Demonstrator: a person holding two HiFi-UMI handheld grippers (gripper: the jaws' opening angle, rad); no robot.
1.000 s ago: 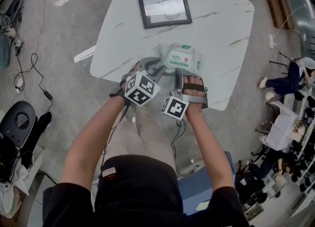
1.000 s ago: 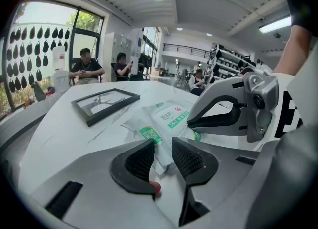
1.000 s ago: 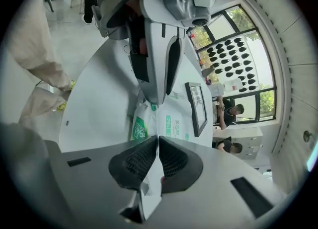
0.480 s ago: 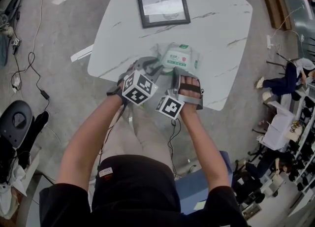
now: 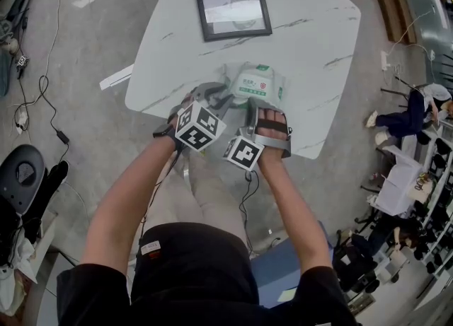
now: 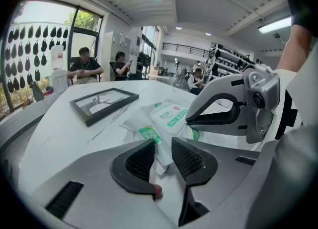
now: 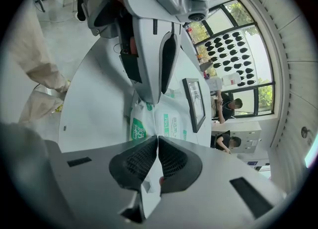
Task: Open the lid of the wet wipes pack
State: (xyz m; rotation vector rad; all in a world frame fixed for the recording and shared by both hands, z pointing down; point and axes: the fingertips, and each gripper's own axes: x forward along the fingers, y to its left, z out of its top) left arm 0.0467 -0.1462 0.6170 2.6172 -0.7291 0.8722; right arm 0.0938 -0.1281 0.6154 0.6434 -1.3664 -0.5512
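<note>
**Wet wipes pack pinched by both grippers, lid apparently still down.**
The wet wipes pack (image 5: 256, 83) lies by the table's (image 5: 318, 27) near edge. The left gripper (image 6: 163, 146) clamps its crimped corner, and the right gripper (image 7: 157, 141) is closed on its thin white edge. Pulling there, rather than at the lid, risks tearing or dragging the pack off.

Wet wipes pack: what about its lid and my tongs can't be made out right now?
- Right tongs: shut in the right gripper view, but the white patch behind them could be film or table.
- Lid: the right tongs cover one side in the left gripper view, and it is too small in the head view. Lifted or flat is unclear.
- Both tongs' tips: marker cubes hide them in the head view at the wet wipes pack.
</note>
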